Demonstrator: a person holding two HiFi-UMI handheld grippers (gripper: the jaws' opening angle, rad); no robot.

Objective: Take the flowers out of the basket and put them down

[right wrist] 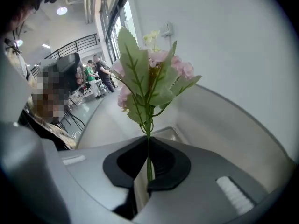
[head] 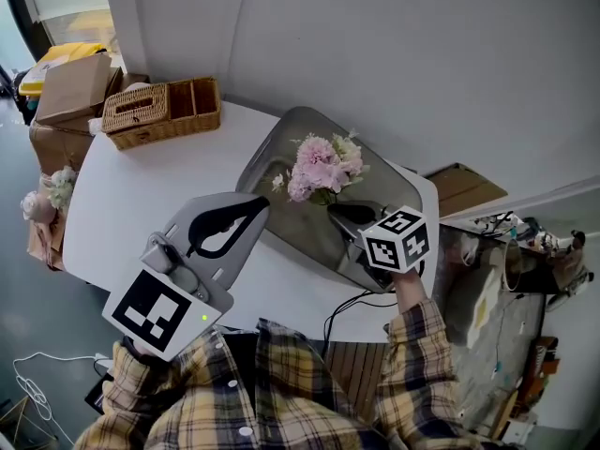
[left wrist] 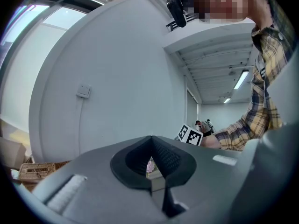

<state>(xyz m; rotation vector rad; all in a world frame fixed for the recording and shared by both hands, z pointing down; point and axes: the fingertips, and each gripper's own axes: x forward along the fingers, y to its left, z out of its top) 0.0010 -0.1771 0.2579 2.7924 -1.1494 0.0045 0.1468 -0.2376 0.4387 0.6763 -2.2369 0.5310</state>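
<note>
My right gripper [right wrist: 148,176] is clenched on the thin green stem of the pink flowers [right wrist: 149,73]. The stem runs straight out along the gripper's own line, with the heads toward the upper left of the head view, held over the grey tray [head: 267,172]. My left gripper [head: 255,206], at lower left, is closed on nothing, so I judge the right one must carry them to the bare desk [head: 141,186] left of the tray.

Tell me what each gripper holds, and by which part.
Right gripper: shut on the flowers, by the green stem. Left gripper: jaws together, nothing held.
</note>
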